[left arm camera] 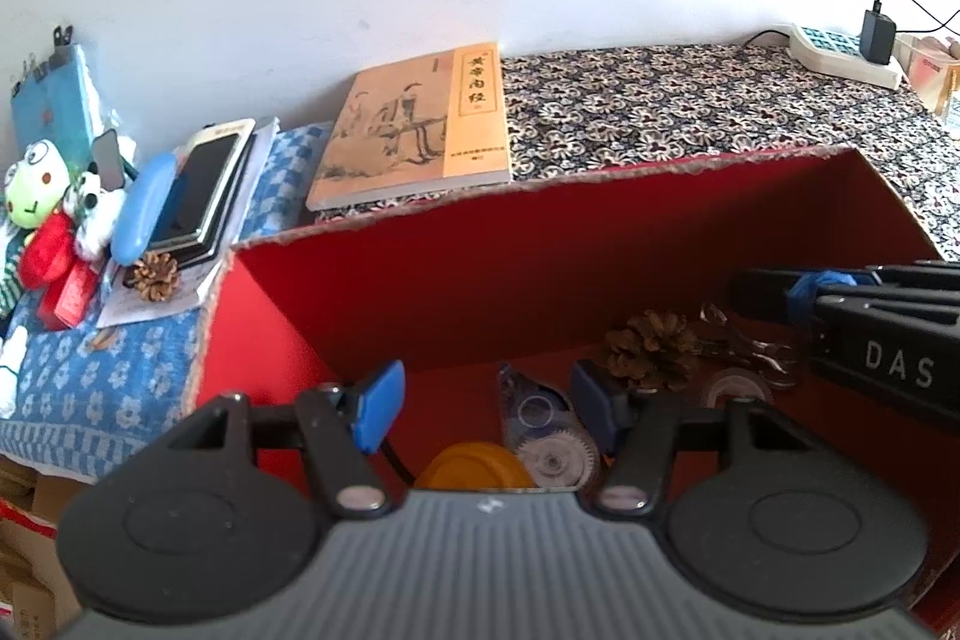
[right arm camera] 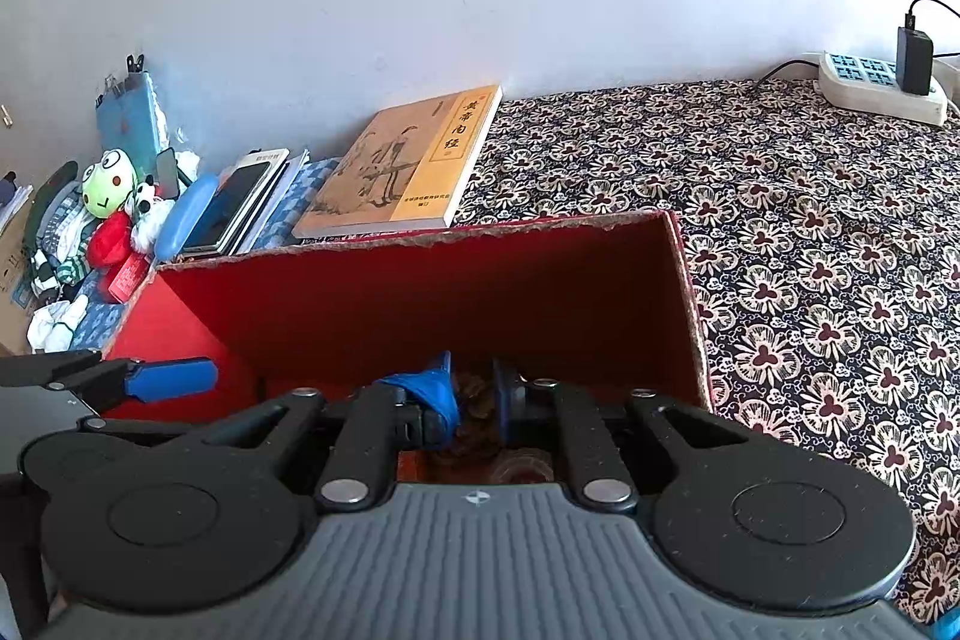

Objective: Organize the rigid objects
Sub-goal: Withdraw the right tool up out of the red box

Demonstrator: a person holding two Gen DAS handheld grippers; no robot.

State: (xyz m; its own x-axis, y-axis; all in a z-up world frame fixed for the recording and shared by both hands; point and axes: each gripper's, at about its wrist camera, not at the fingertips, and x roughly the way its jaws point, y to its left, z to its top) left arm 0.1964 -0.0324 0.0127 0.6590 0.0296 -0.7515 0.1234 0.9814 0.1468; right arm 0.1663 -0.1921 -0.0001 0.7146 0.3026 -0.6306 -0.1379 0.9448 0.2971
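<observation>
Both grippers hung over the red box (left arm camera: 540, 250): my left gripper (left arm camera: 486, 400) open above the correction tape (left arm camera: 549, 430) at lower centre, my right gripper (right arm camera: 474, 400) closed and empty.

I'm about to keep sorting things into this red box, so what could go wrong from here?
1. The open left gripper hangs low over the clear correction tape dispenser and orange round lid; dipping could knock them.
2. The shut right gripper sits close by inside the red cardboard box, so the two may collide.
3. The brown pine cone beside the clear glass pieces could get crushed or scattered.
</observation>
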